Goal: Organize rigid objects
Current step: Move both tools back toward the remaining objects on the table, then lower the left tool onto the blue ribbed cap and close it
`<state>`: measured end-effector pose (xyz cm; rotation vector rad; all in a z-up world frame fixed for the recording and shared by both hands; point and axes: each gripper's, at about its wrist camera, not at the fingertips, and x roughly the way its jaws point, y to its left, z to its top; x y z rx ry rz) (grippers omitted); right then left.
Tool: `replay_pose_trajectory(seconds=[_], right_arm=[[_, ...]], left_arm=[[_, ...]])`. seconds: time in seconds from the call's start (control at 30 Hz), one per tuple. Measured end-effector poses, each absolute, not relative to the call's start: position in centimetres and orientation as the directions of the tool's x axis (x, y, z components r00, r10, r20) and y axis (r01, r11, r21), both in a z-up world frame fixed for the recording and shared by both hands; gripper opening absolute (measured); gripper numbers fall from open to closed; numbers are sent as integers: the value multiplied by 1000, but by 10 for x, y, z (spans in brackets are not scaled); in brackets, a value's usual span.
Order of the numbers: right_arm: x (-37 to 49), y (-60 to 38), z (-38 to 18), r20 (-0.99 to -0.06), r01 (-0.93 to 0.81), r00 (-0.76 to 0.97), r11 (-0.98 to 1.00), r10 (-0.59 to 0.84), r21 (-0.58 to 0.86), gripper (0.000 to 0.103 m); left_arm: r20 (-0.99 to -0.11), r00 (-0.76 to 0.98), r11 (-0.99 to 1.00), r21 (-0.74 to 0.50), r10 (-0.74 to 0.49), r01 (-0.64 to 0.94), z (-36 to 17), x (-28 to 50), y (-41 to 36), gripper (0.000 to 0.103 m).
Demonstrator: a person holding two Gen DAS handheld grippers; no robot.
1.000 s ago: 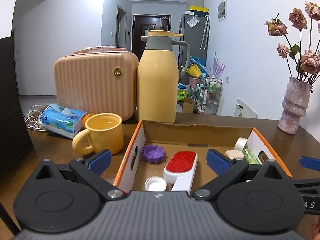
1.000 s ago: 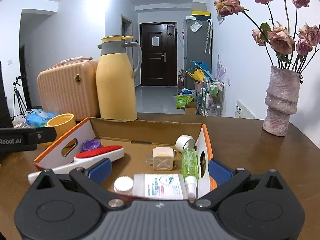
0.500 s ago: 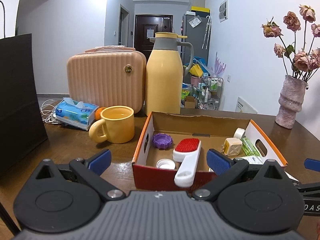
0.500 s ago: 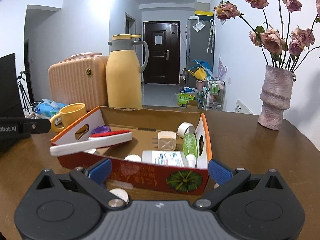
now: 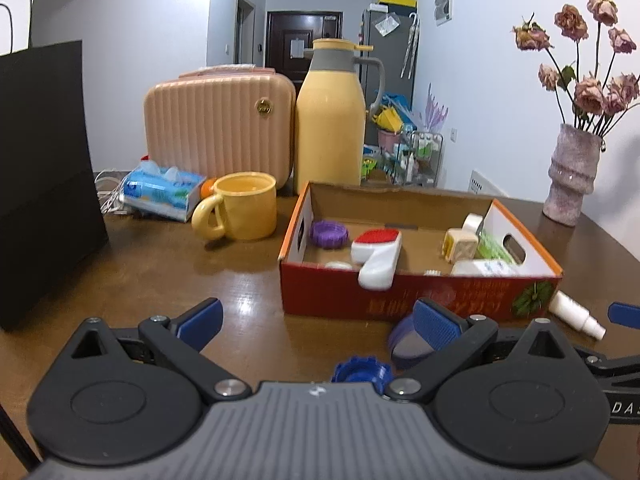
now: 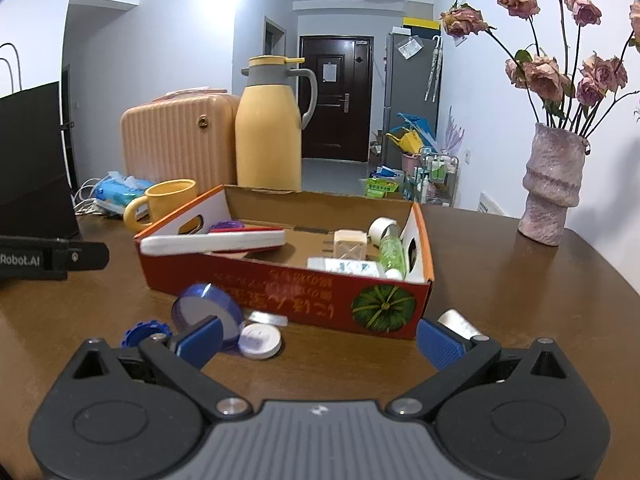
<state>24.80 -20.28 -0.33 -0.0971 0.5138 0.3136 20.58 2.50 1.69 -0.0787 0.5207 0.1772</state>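
A red cardboard box (image 5: pixel 420 294) (image 6: pixel 304 292) on the brown table holds a red-and-white brush (image 5: pixel 378 254) (image 6: pixel 224 240), a purple lid (image 5: pixel 329 234), a beige cube (image 6: pixel 351 244), a green bottle (image 6: pixel 390 254) and a tape roll (image 6: pixel 380 227). In front of the box lie a purple tape roll (image 6: pixel 204 308) (image 5: pixel 404 344), a blue cap (image 5: pixel 362 368) (image 6: pixel 144 332), a white round lid (image 6: pixel 260 340) and a white bottle (image 5: pixel 576 314). My left gripper (image 5: pixel 318 322) is open and empty, back from the box. My right gripper (image 6: pixel 318 340) is open and empty, before the box front.
A yellow mug (image 5: pixel 244 210), tissue pack (image 5: pixel 160 190), peach case (image 5: pixel 218 124) and yellow thermos (image 5: pixel 330 120) stand behind the box. A black paper bag (image 5: pixel 40 172) stands at the left. A pink vase with dried roses (image 6: pixel 554 184) stands at the right.
Both grippers have pulled back from over the box toward the near table edge. The loose items in front of the box have come into view. Both stay open and empty.
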Motion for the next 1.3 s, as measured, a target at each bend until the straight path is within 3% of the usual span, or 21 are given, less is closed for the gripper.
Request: replay_pose_trajectory(seconds=[0.5,1.3], right_arm=[[228,-200,-25,-519,-323,810,946,273,-6,103],[265,-203,-51,-539,-274,803,961,255,47,103]], left_arm=[[-545,827,981,-38,140,-191,-13,177,36,103],[-631,771,994,3,85,-107,-53,225,17,103]])
